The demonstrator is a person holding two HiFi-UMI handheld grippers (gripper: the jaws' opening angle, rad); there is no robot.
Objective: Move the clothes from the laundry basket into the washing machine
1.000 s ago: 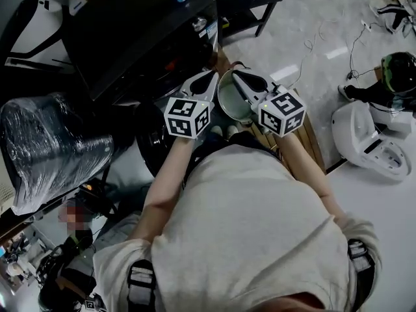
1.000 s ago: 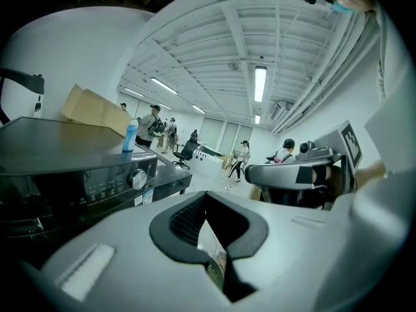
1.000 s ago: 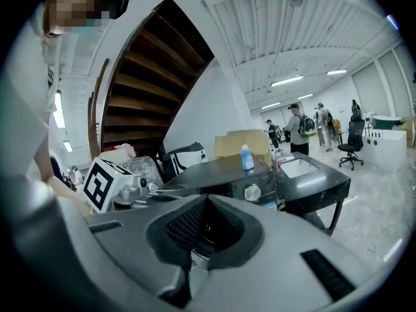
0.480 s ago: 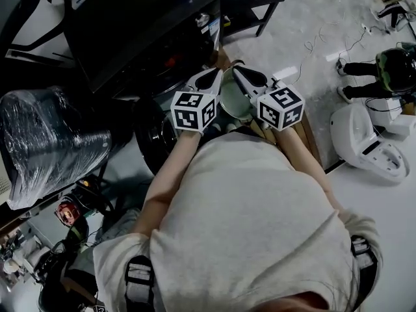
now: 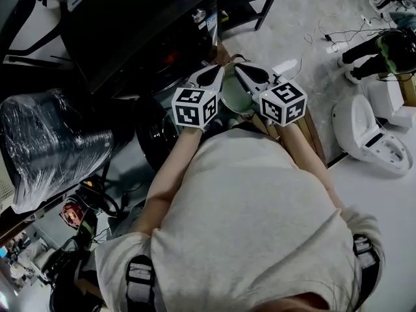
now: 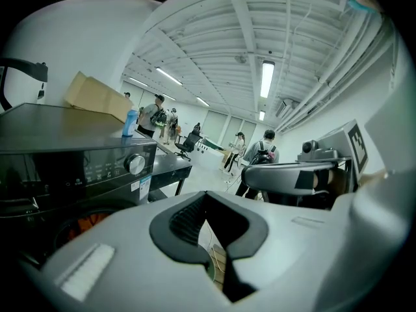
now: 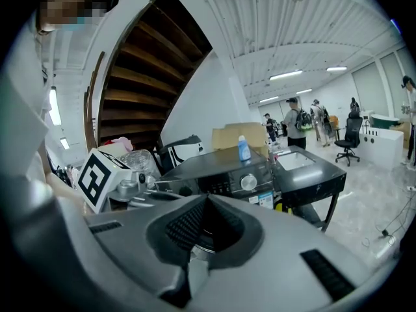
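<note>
Tongs both shut and empty: left tongs (image 5: 209, 77) and right tongs (image 5: 250, 75) held side by side before the washer (image 5: 136, 25). No view shows clothes or basket, so their place is unknown. Judgement: fabric will be light, limp, not slippery; pinch a bunched fold near the middle, or loose ends trail and snag. Gripper views give the washer's front panel, knob (image 7: 247, 182) and bottle (image 7: 244, 148) on top. Head view gives only its dark top, plus a pale round thing (image 5: 233, 96) between the tongs, unidentified.

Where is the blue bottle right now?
Right gripper view, centre: the blue bottle stands on top of the dark washing machine, in front of a cardboard box.
</note>
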